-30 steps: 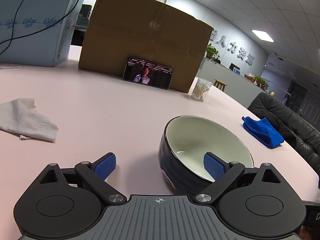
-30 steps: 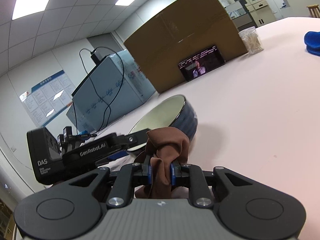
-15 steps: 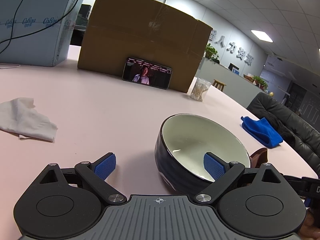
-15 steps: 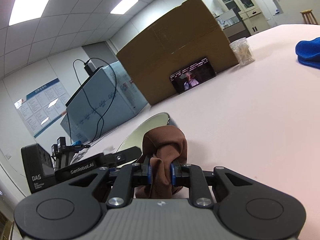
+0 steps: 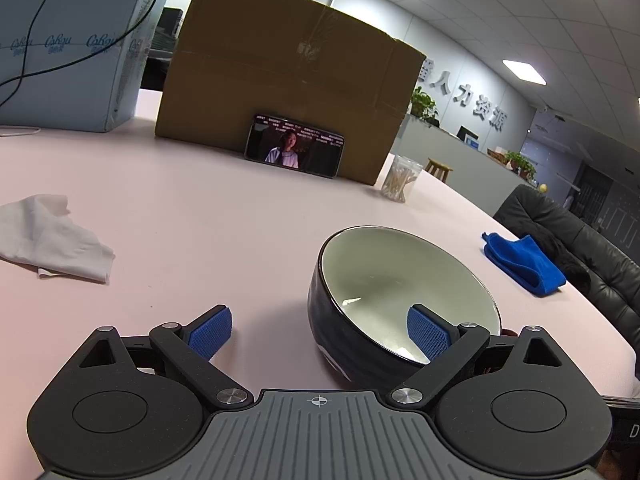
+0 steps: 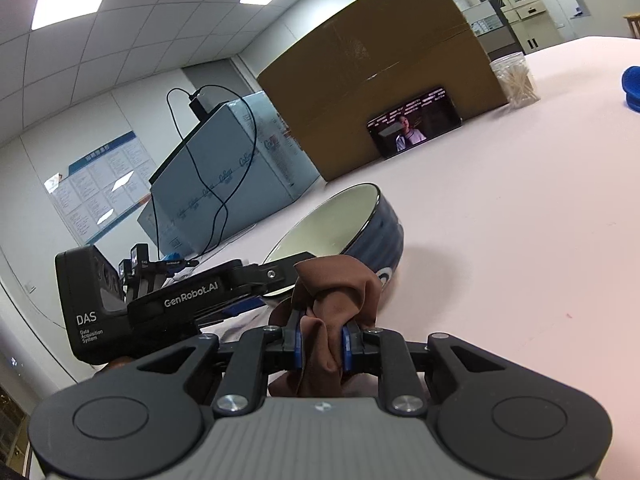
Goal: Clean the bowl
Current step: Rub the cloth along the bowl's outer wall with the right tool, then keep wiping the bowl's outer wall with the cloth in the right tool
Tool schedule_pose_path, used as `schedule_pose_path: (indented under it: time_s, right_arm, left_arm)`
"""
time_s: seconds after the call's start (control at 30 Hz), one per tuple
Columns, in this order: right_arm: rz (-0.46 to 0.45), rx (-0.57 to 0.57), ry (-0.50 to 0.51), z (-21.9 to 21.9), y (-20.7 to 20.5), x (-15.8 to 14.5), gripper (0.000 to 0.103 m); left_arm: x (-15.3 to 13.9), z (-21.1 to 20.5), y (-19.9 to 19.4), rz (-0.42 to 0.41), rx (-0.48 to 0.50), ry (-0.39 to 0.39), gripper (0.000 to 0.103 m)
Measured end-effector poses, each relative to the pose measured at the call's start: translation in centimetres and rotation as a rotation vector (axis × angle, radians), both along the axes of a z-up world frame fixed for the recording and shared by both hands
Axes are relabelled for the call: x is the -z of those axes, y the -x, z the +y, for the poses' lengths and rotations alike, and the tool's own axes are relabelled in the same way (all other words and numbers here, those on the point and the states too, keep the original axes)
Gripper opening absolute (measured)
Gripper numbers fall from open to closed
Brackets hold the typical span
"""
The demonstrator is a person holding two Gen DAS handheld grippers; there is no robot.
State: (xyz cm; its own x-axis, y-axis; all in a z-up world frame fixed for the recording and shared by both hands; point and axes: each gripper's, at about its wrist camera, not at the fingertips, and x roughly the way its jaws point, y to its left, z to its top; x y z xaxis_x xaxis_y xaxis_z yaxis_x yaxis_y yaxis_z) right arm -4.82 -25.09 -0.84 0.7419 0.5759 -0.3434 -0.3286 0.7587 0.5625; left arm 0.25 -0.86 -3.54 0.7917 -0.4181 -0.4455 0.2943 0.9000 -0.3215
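A dark blue bowl (image 5: pixel 404 292) with a white inside stands on the pink table; it also shows in the right wrist view (image 6: pixel 360 224). My left gripper (image 5: pixel 318 330) is open, its right pad inside the bowl over the near rim and its left pad outside. My right gripper (image 6: pixel 322 346) is shut on a bunched brown cloth (image 6: pixel 332 300), held just beside the bowl's near wall. The left gripper's body (image 6: pixel 160 300) shows to its left.
A cardboard box (image 5: pixel 288 76) stands at the back with a phone (image 5: pixel 294 150) leaning on it. A crumpled white tissue (image 5: pixel 48 240) lies left, a blue cloth (image 5: pixel 520 262) right, a cotton swab jar (image 5: pixel 400 182) behind. A blue-grey box (image 5: pixel 68 52) stands back left.
The bowl has tilted and shifted slightly left in the left gripper's view. The right gripper with the brown cloth has swung closer beside the bowl.
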Motion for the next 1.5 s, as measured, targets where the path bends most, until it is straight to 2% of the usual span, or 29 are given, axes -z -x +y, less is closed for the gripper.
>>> schedule_pose_path:
  time_s: [0.37, 0.8, 1.0, 1.33, 1.5]
  right_arm:
    - [-0.025, 0.087, -0.021, -1.9, 0.1, -0.4, 0.021]
    - [0.004, -0.035, 0.005, 0.8, 0.2, 0.2, 0.021]
    - [0.005, -0.046, 0.004, 1.1, 0.3, 0.1, 0.021]
    - [-0.017, 0.050, -0.022, -1.4, 0.4, -0.3, 0.022]
    - [-0.013, 0.056, -0.020, -1.5, 0.3, -0.2, 0.022]
  left_arm:
    - [0.1, 0.3, -0.1, 0.000, 0.001, 0.002, 0.096]
    - [0.1, 0.3, -0.1, 0.001, 0.001, 0.004, 0.096]
    - [0.1, 0.3, -0.1, 0.000, 0.001, 0.010, 0.096]
    - [0.1, 0.2, 0.0, 0.000, 0.003, 0.012, 0.096]
    - [0.1, 0.2, 0.0, 0.001, 0.003, 0.012, 0.096]
